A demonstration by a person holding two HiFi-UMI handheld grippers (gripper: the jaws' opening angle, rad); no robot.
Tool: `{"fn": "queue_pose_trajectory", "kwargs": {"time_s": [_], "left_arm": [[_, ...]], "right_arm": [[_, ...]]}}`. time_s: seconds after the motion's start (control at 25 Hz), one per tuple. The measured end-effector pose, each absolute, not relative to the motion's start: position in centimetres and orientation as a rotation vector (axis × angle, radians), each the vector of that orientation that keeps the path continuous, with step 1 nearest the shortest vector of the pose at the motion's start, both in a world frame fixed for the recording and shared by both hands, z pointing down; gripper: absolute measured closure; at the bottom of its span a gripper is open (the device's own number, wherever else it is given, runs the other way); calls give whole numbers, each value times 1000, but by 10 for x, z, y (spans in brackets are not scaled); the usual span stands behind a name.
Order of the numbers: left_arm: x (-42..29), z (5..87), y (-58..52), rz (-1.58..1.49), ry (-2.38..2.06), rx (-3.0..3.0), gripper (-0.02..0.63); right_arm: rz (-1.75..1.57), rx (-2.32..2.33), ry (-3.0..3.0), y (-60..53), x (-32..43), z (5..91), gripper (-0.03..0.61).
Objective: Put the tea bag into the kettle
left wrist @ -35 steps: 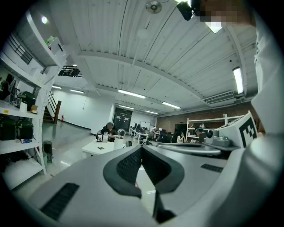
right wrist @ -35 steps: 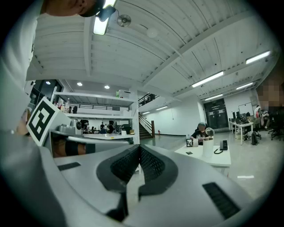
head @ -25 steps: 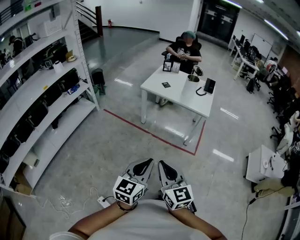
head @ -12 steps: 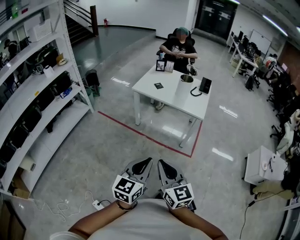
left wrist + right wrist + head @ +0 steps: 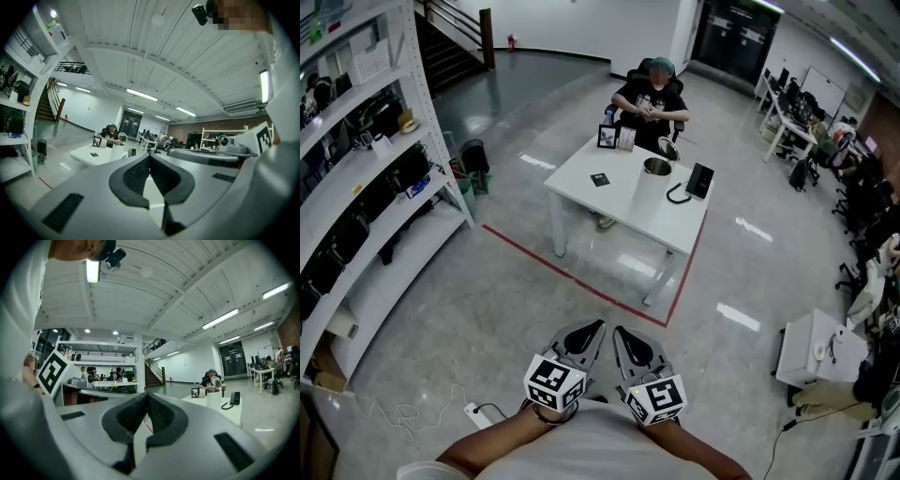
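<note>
One long white metal shelving rack [image 5: 356,187] fills nine o'clock. The white rectangular desk [image 5: 619,204] stands at twelve o'clock. At six o'clock, well apart from it, the left tool [image 5: 596,325] and right tool [image 5: 617,330] sit side by side, each with jaws pressed together on nothing. The tall white cylindrical kettle [image 5: 652,187] stands on the desk, lid up. At its nine o'clock lies a small dark square packet [image 5: 599,179], too small to identify.

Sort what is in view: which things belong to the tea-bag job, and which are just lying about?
Job: white cylindrical kettle with open lid; small dark flat packet, probably the tea bag; left gripper, right gripper, both shut.
Lying about: black corded device; two framed cards; white metal shelving; red floor tape.
</note>
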State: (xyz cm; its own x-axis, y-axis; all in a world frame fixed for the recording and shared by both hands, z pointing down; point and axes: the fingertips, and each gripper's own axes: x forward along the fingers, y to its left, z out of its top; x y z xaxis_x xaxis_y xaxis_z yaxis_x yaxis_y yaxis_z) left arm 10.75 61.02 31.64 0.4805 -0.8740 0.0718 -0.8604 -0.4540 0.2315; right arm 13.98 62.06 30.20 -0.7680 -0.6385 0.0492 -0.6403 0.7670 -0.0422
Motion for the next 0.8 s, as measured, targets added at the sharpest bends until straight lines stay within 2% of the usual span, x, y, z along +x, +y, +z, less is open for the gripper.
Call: {"fn": "queue_pose_trajectory", "kwargs": {"time_s": [0.44,0.8], "left_arm": [[141,328,564,-57,-1421,2507,604],[137,334,520,-49,-1395,2516,604]], "right_arm": [[170,1101,-2895,577,171,319,568],[178,1120,-2874,536,166,324,568]]}}
